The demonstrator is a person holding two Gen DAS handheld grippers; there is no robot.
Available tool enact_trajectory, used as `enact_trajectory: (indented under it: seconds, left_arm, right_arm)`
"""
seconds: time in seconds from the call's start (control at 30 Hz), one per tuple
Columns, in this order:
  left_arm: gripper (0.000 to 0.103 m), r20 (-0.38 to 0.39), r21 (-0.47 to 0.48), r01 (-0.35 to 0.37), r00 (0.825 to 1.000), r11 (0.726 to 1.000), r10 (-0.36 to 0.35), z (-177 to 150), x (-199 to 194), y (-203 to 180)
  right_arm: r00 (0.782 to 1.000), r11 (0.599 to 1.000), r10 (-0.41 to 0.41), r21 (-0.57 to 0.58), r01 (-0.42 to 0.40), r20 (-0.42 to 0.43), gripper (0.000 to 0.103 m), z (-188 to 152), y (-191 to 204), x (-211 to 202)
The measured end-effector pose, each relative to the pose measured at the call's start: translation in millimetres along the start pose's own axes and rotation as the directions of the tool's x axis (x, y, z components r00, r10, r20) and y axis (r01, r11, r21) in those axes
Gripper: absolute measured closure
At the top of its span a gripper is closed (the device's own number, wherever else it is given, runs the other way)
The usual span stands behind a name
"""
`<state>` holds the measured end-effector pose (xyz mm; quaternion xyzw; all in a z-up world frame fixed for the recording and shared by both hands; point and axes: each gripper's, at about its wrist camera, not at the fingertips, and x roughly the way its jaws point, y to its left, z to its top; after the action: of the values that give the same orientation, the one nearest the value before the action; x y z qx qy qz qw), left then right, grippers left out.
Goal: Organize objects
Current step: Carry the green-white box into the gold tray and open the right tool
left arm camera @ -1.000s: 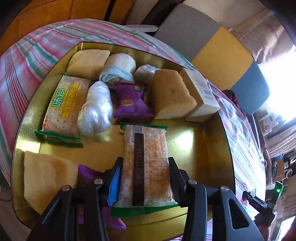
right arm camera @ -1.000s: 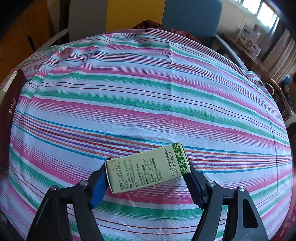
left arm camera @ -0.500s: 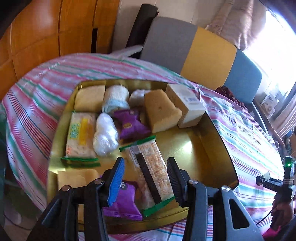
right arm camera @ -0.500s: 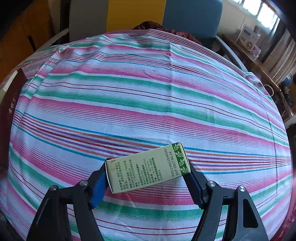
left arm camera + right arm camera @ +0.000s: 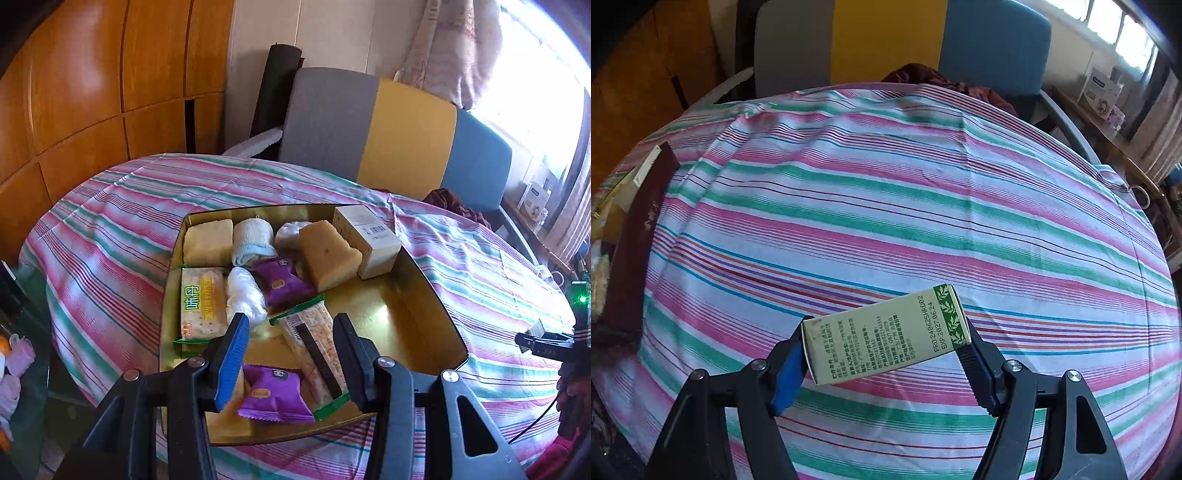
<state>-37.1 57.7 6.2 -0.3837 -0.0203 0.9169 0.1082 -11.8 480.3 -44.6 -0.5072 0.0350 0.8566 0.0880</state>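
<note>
Green carton (image 5: 886,334) clamped crosswise between right gripper (image 5: 884,363) fingers, left gripper (image 5: 290,356) spread, empty, cracker packet (image 5: 312,349) below the gap in gold tray (image 5: 417,295).

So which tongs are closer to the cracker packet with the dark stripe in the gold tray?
Left. The left tongs hang open right above the striped cracker packet in the gold tray. The right tongs hold a green box over bare tablecloth, off to the tray's right.
</note>
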Motion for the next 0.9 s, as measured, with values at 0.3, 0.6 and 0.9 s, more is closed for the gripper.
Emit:
enact_trajectory:
  seconds: [0.3,0.6,0.9]
  left_arm:
    - [0.056,-0.010,-0.040,0.004,1.000,0.999,-0.005,-5.6,-3.3,15.8]
    - [0.056,-0.020,-0.069,0.004,1.000,0.998,-0.006,-10.2,-2.4,27.6]
    - [0.056,-0.042,-0.124,-0.031,0.999,0.992,0.026,-15.3,3.1,53.9]
  right_arm:
    - [0.972,0.970,0.205,-0.159,-0.185,0.114,0.029,17.6,118.7,-46.3]
    - [0.935,0.905,0.334,-0.319,-0.282,0.121,0.028,34.7,212.8,-63.5]
    - [0.950,0.858,0.304,-0.451,-0.245,0.064,0.027,52.5,275.1,-30.1]
